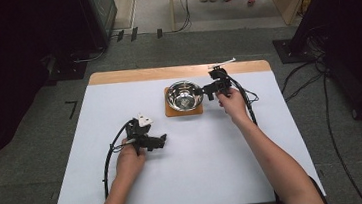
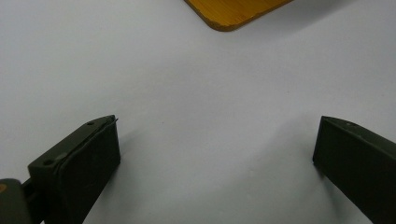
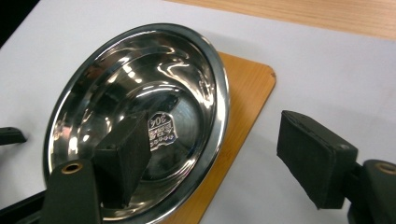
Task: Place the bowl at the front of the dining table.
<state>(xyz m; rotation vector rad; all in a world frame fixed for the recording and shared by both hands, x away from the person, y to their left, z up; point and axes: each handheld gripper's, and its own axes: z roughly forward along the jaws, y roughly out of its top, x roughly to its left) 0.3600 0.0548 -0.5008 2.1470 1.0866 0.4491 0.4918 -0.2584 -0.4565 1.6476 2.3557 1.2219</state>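
My right gripper (image 1: 209,91), jaws apart, straddles the steel bowl's (image 1: 184,95) three o'clock rim on its wooden board (image 1: 170,112); my left gripper (image 1: 162,140) gapes over white table (image 1: 213,149).

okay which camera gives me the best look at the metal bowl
The right gripper view: the steel bowl looms close, its rim, shiny inside and a stamped mark on its bottom plain to read. The high view shows it small, sitting on the wooden board. The left gripper view catches just a corner of that board.

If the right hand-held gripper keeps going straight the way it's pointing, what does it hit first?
Probably the steel bowl's near rim: the open right hand-held gripper straddles it, one jaw inside, one outside over the wooden board. Depth is uncertain.
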